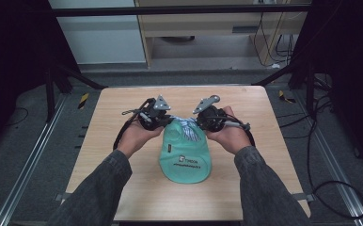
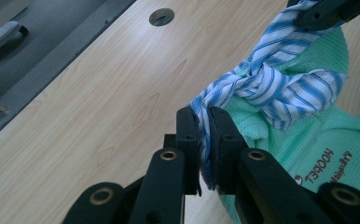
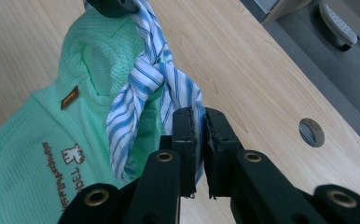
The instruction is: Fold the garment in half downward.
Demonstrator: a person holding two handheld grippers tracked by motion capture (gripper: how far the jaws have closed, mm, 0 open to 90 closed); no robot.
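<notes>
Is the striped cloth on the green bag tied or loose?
Tied: the striped cloth is twisted into a knot above the green bag, its ends clamped.

right gripper (image 3: 199, 140): clamped on striped cloth (image 3: 143, 84) | cloth knotted over green garment (image 3: 38, 154) | wooden table (image 3: 262, 88)

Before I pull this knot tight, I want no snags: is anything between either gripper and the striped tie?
Nothing visible. The left gripper and right gripper are each shut directly on an end of the striped tie, knotted over the green bag.
</notes>
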